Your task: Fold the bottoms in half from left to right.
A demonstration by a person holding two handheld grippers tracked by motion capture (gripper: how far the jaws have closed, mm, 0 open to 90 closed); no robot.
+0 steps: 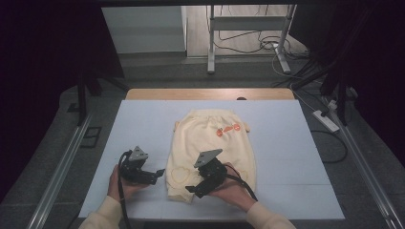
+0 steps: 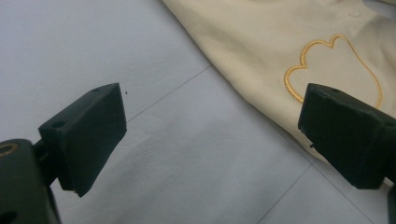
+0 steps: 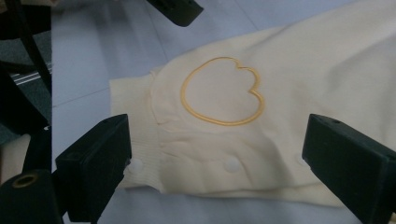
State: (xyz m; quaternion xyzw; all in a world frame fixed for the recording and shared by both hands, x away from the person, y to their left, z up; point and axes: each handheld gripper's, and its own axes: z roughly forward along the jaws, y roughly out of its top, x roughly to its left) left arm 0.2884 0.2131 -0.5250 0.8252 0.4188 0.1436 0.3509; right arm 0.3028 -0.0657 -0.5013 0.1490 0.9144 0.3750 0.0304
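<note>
Two tongs, one in each hand, rest low over the near part of the table. Left tongs (image 1: 160, 172), held by the left hand (image 1: 119, 183), lie on the white sheet (image 1: 143, 124) just left of the garment's near left corner; their jaws stand wide apart with nothing between them, one jaw over bare sheet and the other at the cloth's edge. Right tongs (image 1: 196, 190), held by the right hand (image 1: 234, 191), sit over the near hem of the cream garment (image 1: 210, 138); their jaws are likewise spread wide and hold nothing, straddling the ribbed hem (image 3: 140, 140) and its row of small snaps (image 3: 231, 163), though whether a jaw touches the cloth cannot be told. A yellow stitched outline (image 3: 222, 95) lies just beyond the snaps. Cream garment lies flat at the middle of the sheet, orange marks (image 1: 228, 130) near its far end. Beyond the sheet's far edge a wooden table edge (image 1: 210, 93) shows, then the floor with a metal stand (image 1: 210, 43) and cables (image 1: 267, 45).
</note>
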